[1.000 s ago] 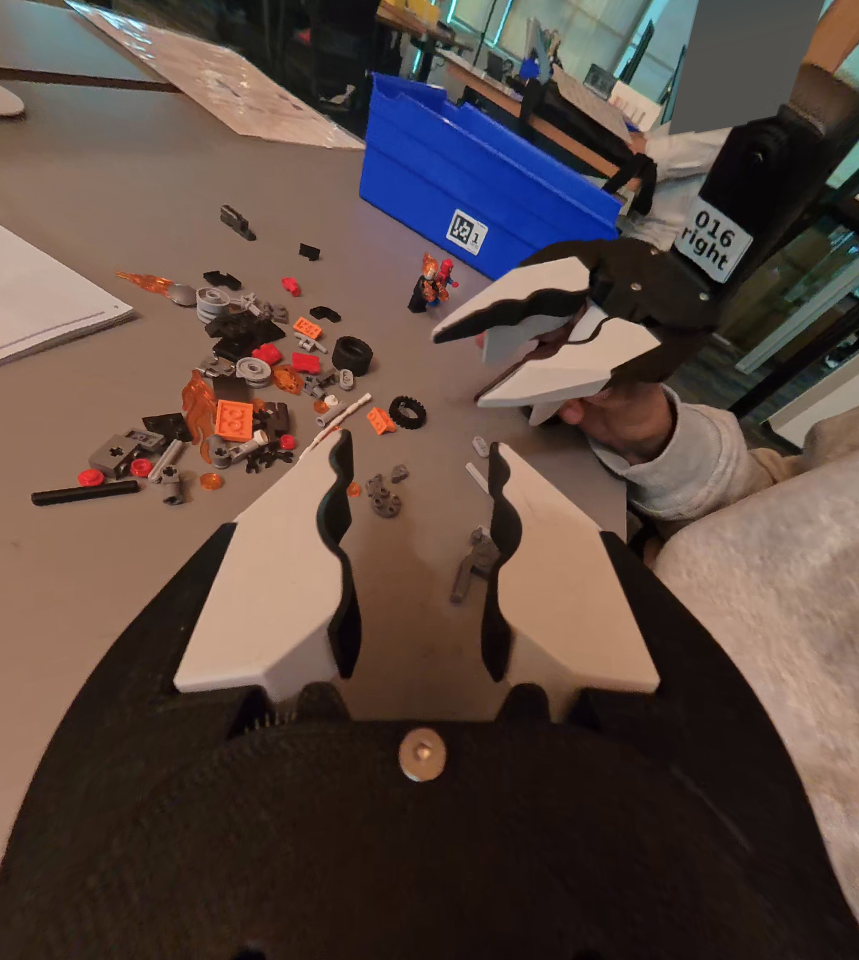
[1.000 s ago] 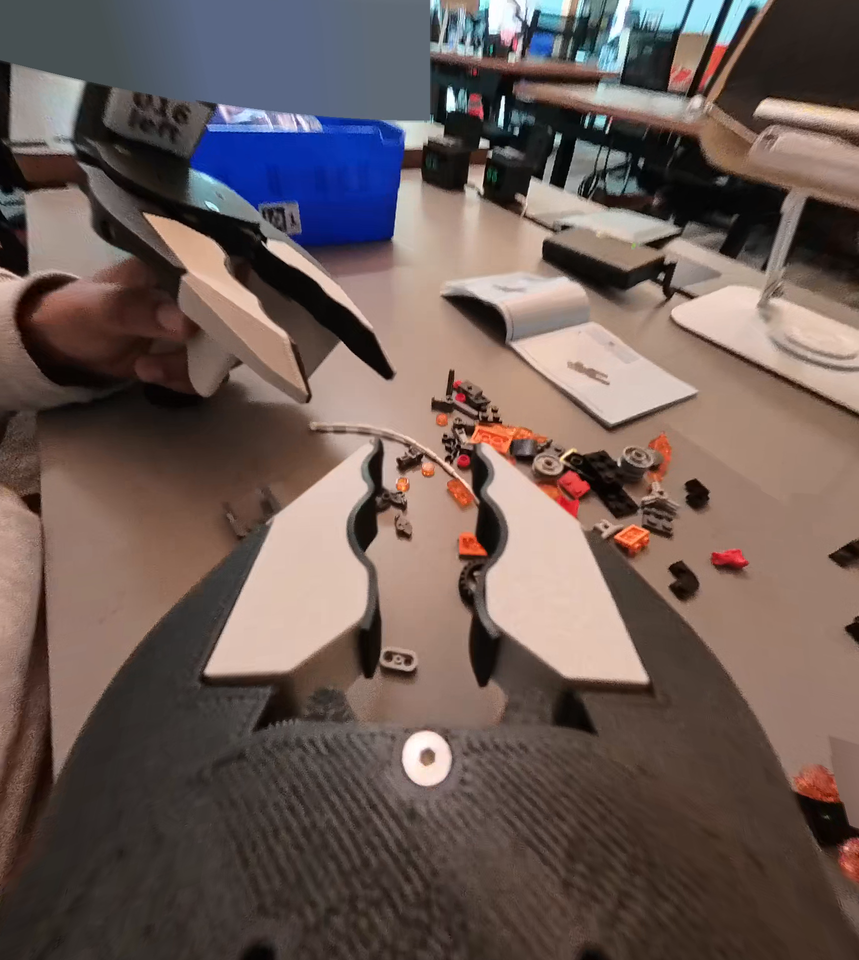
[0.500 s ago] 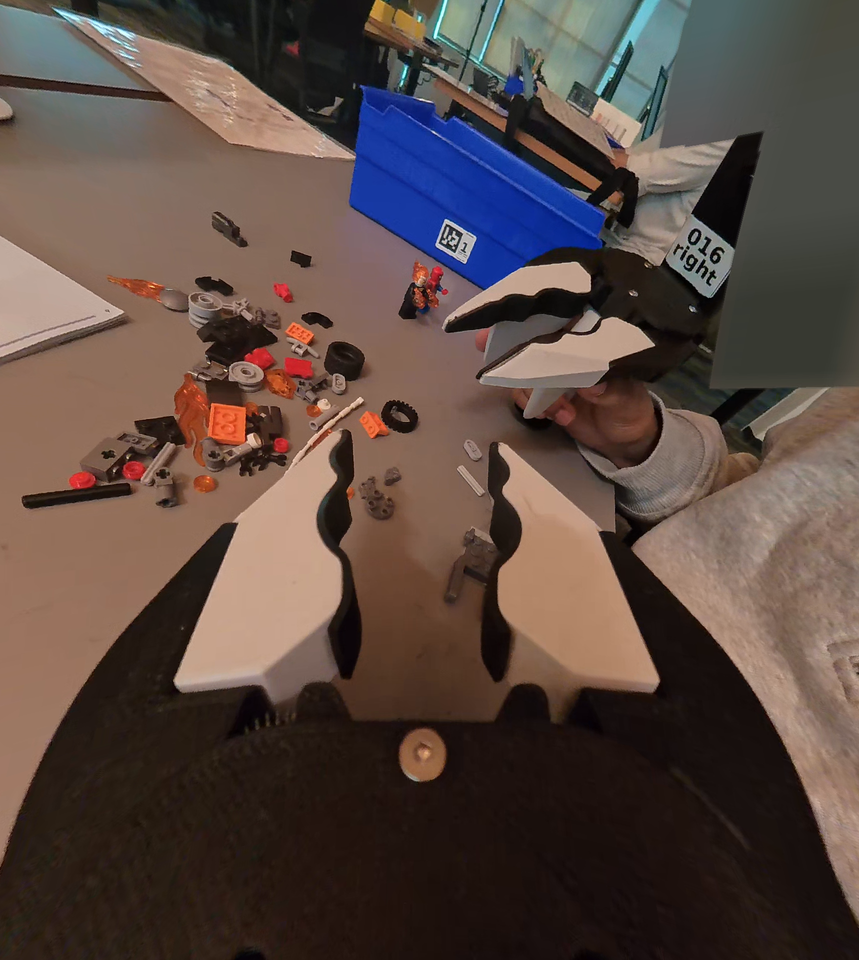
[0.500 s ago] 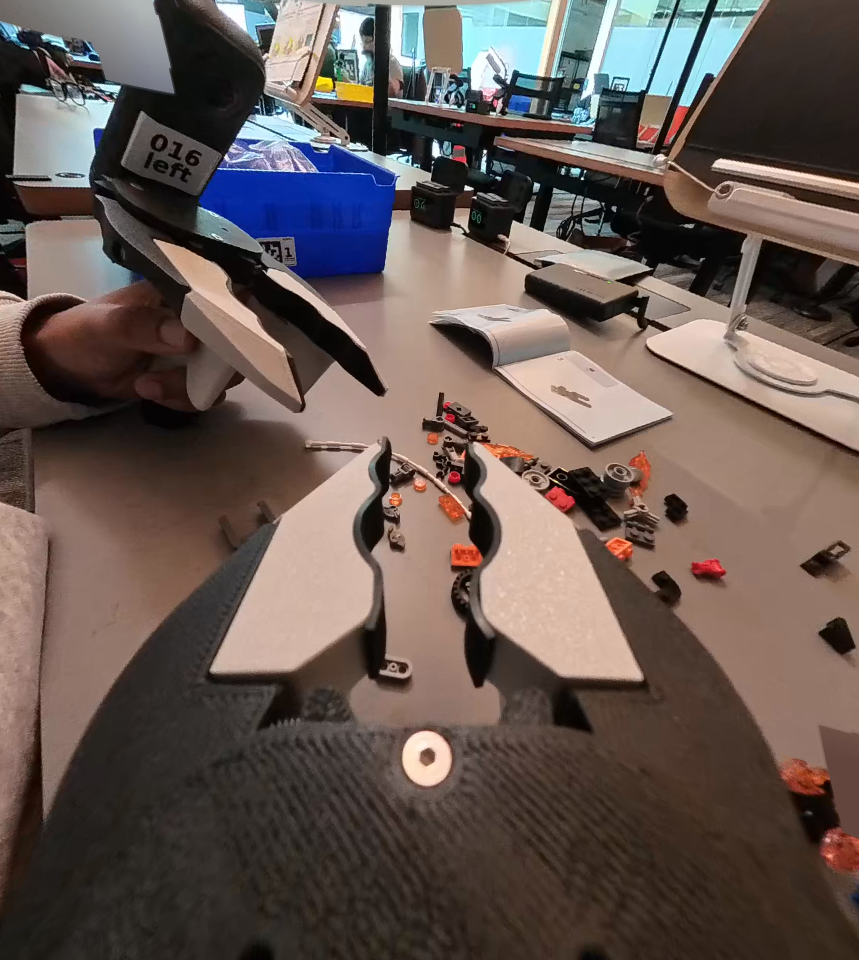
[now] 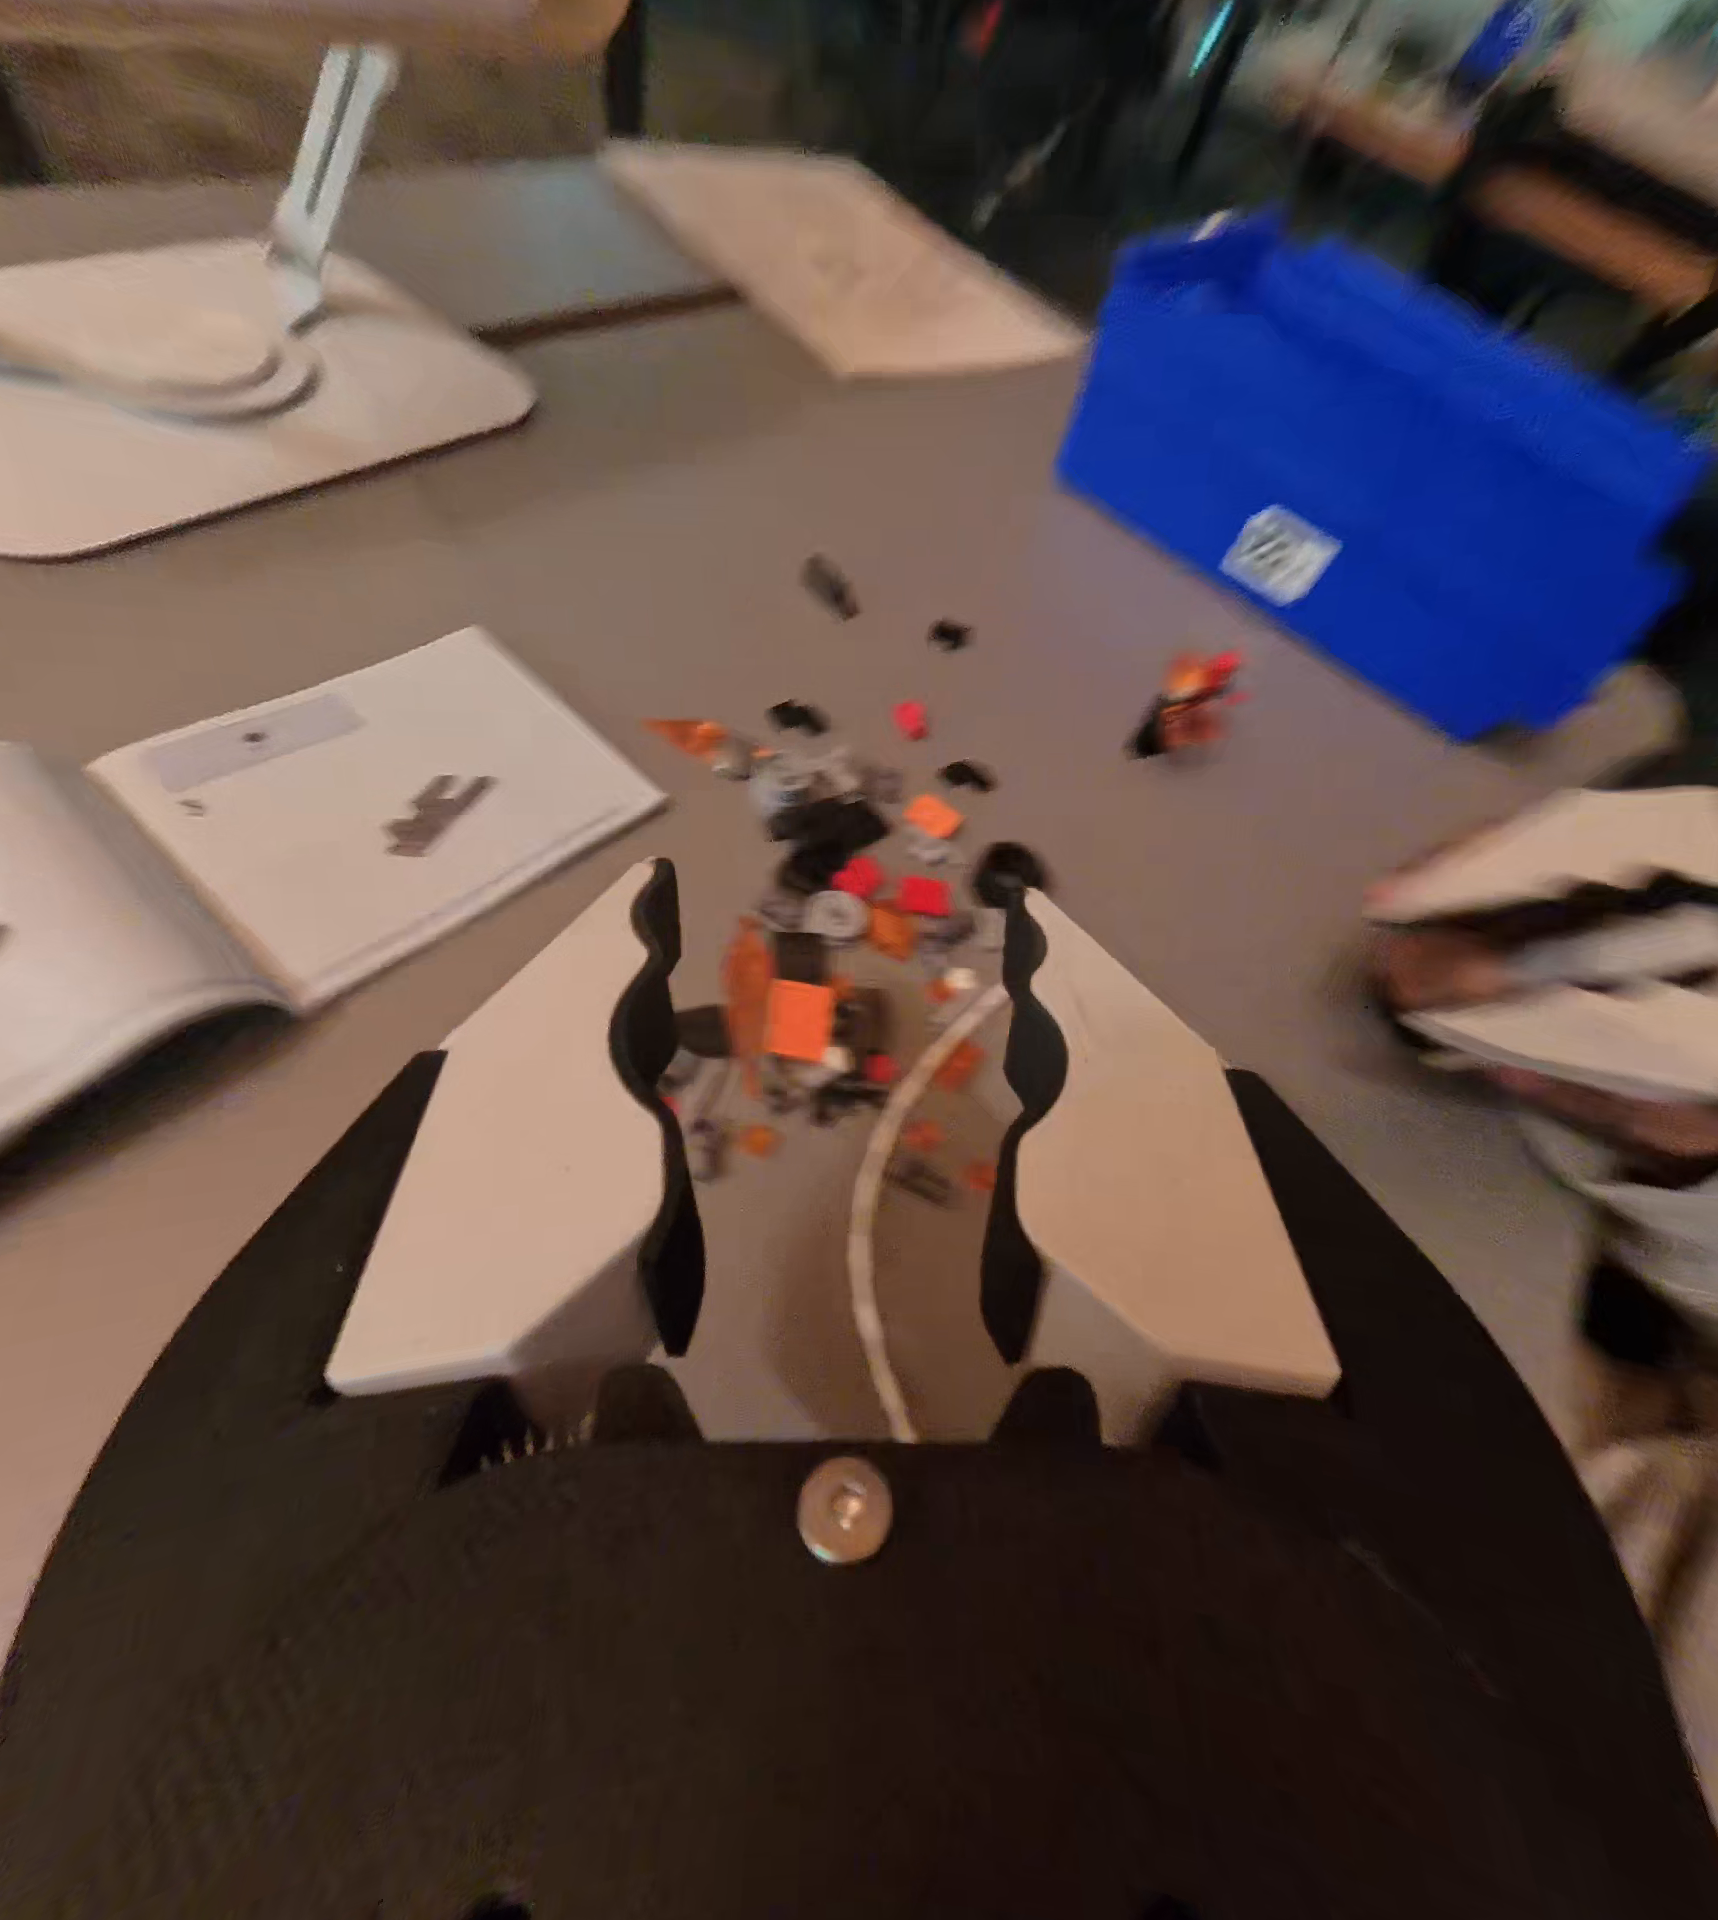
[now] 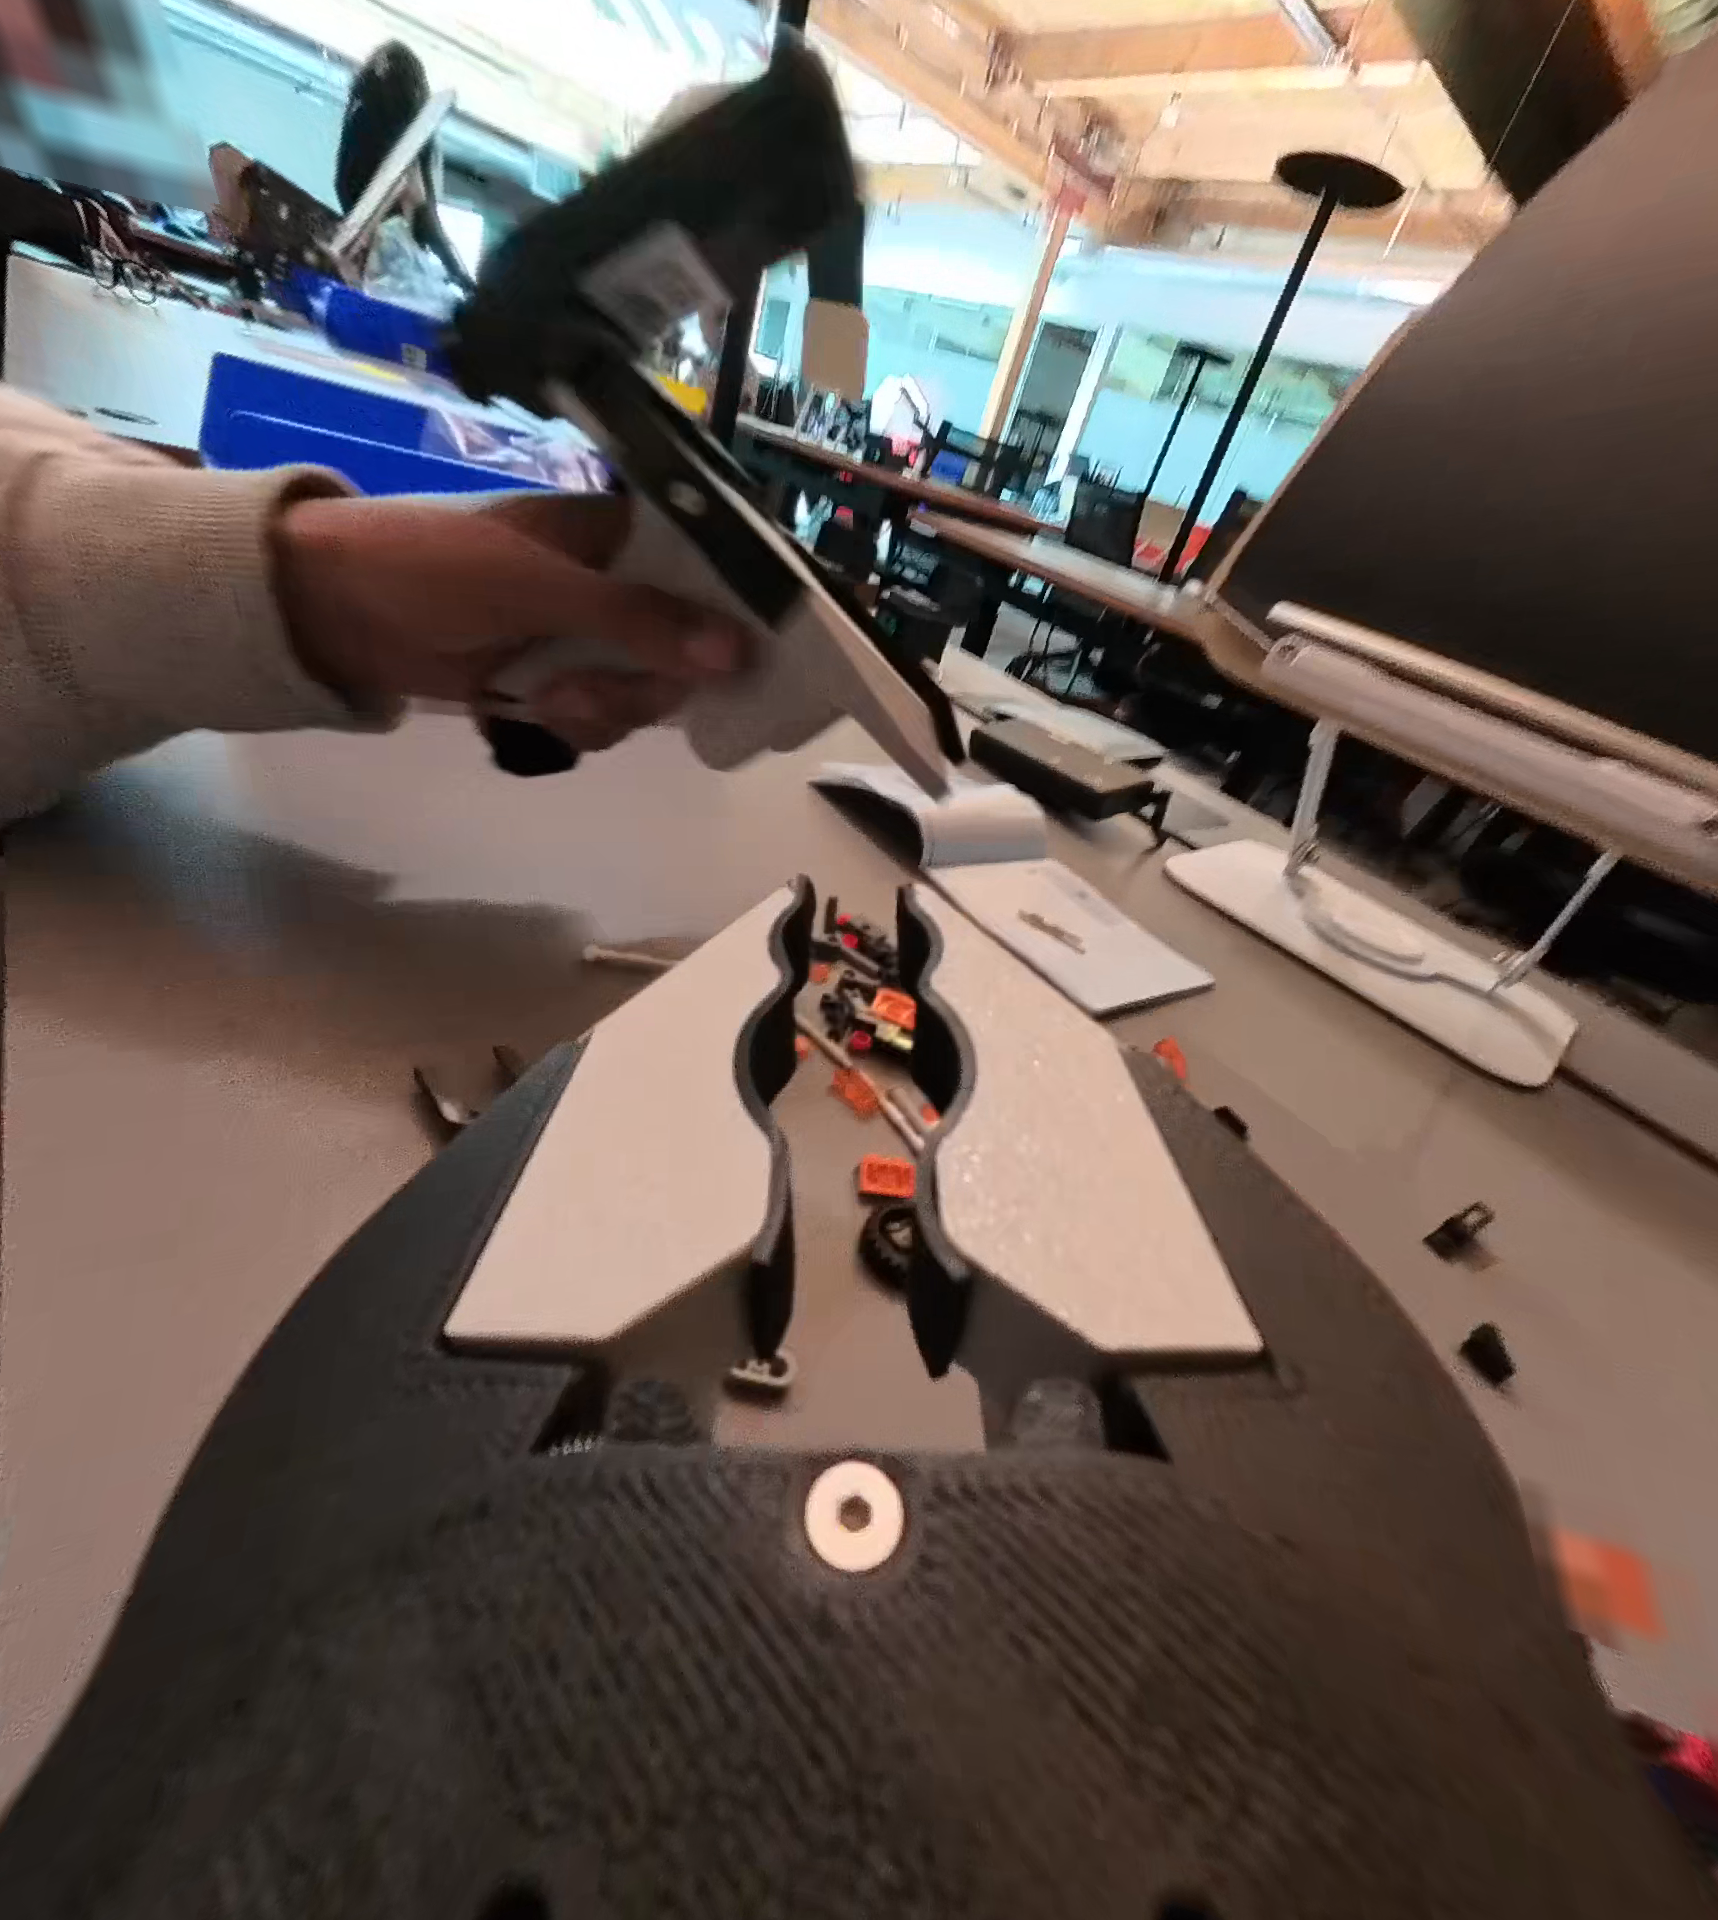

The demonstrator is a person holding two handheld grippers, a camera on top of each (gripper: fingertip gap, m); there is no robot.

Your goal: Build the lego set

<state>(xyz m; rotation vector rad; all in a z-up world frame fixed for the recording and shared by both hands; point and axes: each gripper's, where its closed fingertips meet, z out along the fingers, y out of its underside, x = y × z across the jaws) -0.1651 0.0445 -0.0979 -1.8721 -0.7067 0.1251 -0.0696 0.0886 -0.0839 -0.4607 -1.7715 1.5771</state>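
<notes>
Loose lego pieces [image 5: 834, 935] in orange, red, black and grey lie in a pile on the grey table [image 5: 564, 582]. My left gripper [image 5: 834, 894] is open and empty, held above the near side of the pile; an orange plate [image 5: 798, 1018] and a white flexible hose [image 5: 876, 1195] show between its fingers. The view is blurred. My right gripper [image 6: 853, 899] hangs low over the table, jaws a narrow gap apart and empty, above an orange plate [image 6: 886, 1174] and a black tyre [image 6: 891, 1247]. The left gripper [image 6: 886, 717] is raised in a hand.
An open instruction booklet [image 5: 315, 831] lies left of the pile. A blue bin [image 5: 1374, 468] stands at the back right, with a minifigure [image 5: 1187, 707] in front of it. A white monitor stand base [image 5: 159, 395] sits at the back left. Stray black pieces [image 6: 1457, 1231] lie to the right. The minifigure [image 5: 1187, 707] is about 20 cm from both grippers' fingertips.
My left gripper has risen and swung over the pile, blurring its view. My right gripper's jaws have narrowed and it now looks lower across the table.
</notes>
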